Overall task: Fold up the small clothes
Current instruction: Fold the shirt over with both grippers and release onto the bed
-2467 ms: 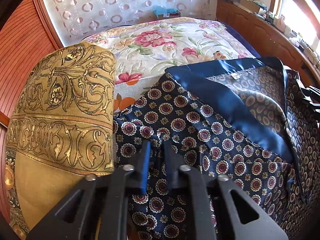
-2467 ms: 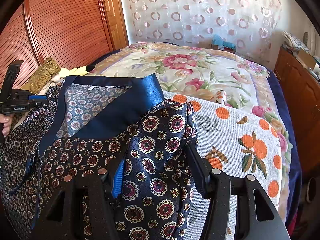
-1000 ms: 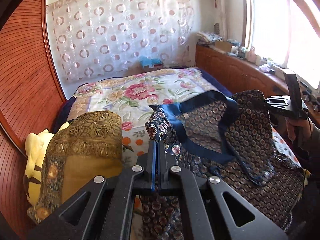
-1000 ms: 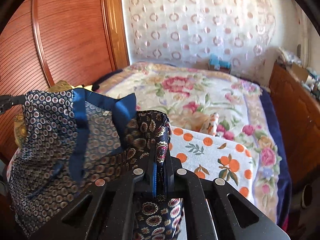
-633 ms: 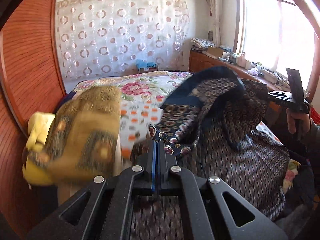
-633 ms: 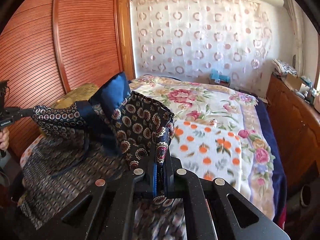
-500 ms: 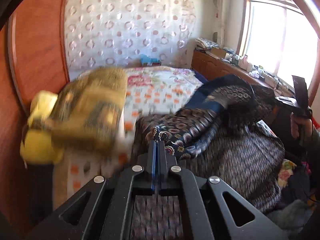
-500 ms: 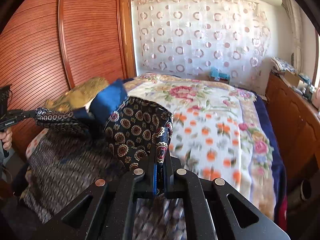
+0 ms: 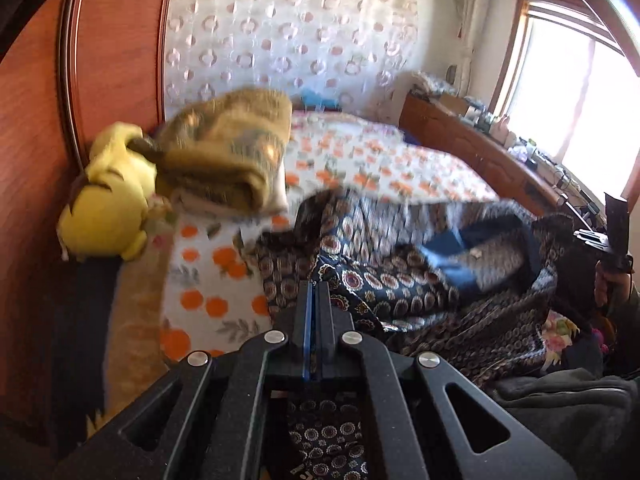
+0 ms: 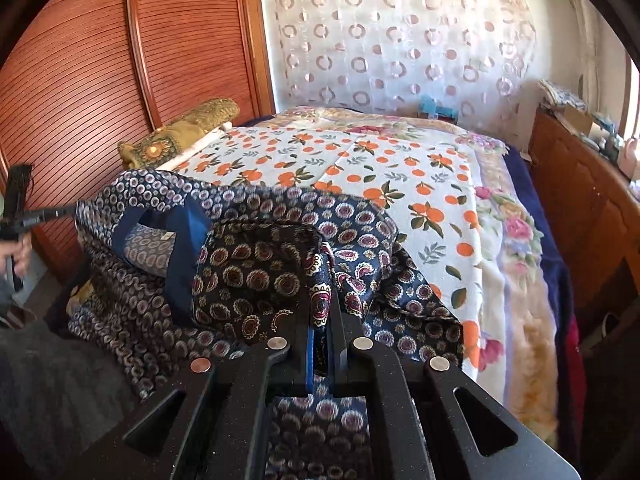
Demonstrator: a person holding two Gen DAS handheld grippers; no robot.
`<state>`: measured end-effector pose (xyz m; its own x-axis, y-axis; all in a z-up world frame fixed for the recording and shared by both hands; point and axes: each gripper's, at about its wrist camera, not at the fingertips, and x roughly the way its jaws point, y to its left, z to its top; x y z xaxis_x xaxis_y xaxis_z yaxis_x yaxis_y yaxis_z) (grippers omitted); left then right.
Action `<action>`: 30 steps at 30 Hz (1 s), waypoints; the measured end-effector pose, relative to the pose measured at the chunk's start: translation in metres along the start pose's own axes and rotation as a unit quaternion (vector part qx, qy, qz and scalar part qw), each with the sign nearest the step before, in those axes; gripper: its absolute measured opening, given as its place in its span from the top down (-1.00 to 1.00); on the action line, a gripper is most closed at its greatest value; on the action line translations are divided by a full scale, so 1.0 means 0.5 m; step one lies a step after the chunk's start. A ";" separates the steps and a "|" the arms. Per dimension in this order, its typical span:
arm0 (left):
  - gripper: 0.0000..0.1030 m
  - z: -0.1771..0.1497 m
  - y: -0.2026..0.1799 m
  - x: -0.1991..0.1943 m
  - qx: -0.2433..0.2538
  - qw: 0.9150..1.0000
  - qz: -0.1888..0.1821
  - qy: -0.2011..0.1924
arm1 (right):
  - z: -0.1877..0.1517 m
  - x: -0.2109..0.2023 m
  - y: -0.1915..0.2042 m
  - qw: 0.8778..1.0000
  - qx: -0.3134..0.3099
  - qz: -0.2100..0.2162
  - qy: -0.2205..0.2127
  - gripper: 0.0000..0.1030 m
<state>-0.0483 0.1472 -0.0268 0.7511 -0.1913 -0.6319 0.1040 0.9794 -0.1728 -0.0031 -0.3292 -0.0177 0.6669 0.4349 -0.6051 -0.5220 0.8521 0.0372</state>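
Both grippers are clamped on the garment (image 10: pixel 256 264): left gripper (image 9: pixel 315 292) has its fingers pressed together on a pinch of the patterned cloth, right gripper (image 10: pixel 322 300) likewise, fingers nearly meeting with a fold of fabric running between them and down under the body.

The garment sits bunched at the near end of the bed (image 10: pixel 516 264), on the orange-print sheet (image 10: pixel 360 160), sagging between the two grips.

Handling, my read: light, thin, satiny weave, so limp and probably slippery. It won't hold a crease by itself and may creep out of a shallow pinch. Best hold is on the hemmed edges or the plain blue facing band (image 10: pixel 184 248) (doubled cloth, more bite), not mid-panel.

Materials: dark navy cloth with round medallion print, paler reverse with a small label showing by the band. Gold brocade cushion (image 10: pixel 180 132) at the bed's left edge, with a yellow plush toy (image 9: pixel 104 208) beside it in the left view (blurred). Ribbed wooden wardrobe (image 10: pixel 80 80) behind.
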 end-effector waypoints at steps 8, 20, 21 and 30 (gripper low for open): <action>0.96 0.010 0.002 -0.049 0.014 1.000 0.023 -0.011 | 0.012 -0.061 0.027 1.000 -0.014 0.006 0.010 0.92; 0.64 0.010 -0.020 -0.008 0.022 0.999 0.029 0.001 | 0.043 -0.045 0.027 1.000 -0.012 -0.018 0.021 0.50; 0.36 0.010 -0.025 0.000 0.026 0.999 0.028 0.001 | 0.053 -0.053 0.026 1.000 -0.013 -0.021 0.013 0.38; -0.55 0.028 -0.064 0.099 0.045 0.999 0.013 0.017 | 0.082 -0.076 0.031 0.999 -0.006 -0.036 -0.022 0.18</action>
<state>-0.0053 0.1072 -0.0423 0.7318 -0.1665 -0.6608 0.1449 0.9855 -0.0879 -0.0149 -0.3206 0.0388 0.7249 0.3858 -0.5707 -0.4782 0.8782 -0.0137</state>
